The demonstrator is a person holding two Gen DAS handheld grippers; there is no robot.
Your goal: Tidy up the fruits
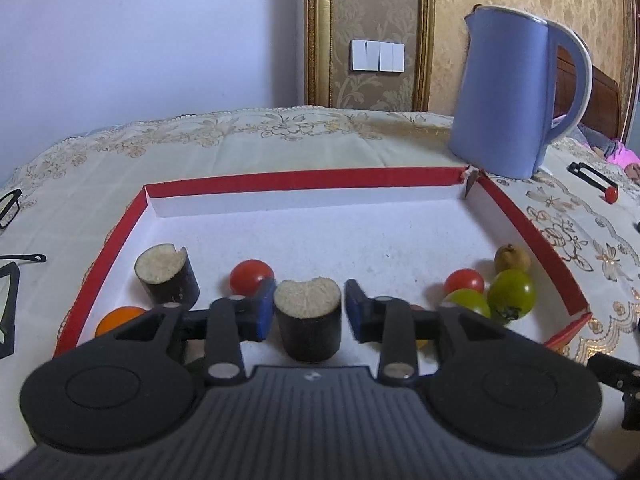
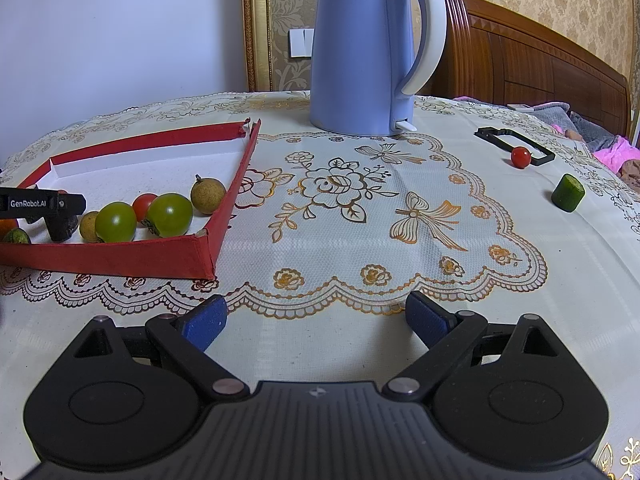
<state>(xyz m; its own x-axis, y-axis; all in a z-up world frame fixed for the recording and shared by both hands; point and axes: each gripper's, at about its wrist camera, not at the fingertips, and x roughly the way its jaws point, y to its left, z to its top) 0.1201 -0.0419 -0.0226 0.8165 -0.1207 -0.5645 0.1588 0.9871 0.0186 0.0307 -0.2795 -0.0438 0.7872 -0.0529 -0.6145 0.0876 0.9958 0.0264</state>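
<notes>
Fruit is mostly in the red tray (image 1: 304, 178), which sits on the left part of the bench (image 2: 360, 248) under a floral lace cloth.

Left tongs (image 1: 310, 310) are low over the tray's near edge. A dark-skinned cane chunk (image 1: 309, 322) stands upright between the blue pads (image 1: 264, 312). There is a small gap on the right side; on the left I can't tell if the pad touches. No earlier view, so just calling it: narrow opening, not clamped.

Inside the tray:
- second cane chunk (image 1: 166, 278), upright, left of the tongs
- red tomato (image 1: 251, 276) just behind the left pad
- orange fruit (image 1: 118, 318) at the near left corner, partly hidden by the tongs
- right side cluster: two green tomatoes (image 1: 512, 290), touching, with a small red tomato (image 1: 464, 280) beside them and a brown longan (image 1: 512, 258) behind

Right tongs (image 2: 316, 320) hang over bare cloth at the bench's near edge, jaws wide, nothing between them.

Outside the tray, far right of the bench:
- small red tomato (image 2: 521, 157) touching a black rectangular frame (image 2: 516, 146)
- green cylinder piece (image 2: 568, 193), nearer and well apart from the tray

A blue kettle (image 2: 360, 48) stands at the back of the bench, just behind the tray's far right corner. Glasses (image 1: 10, 208) lie on the cloth left of the tray.
</notes>
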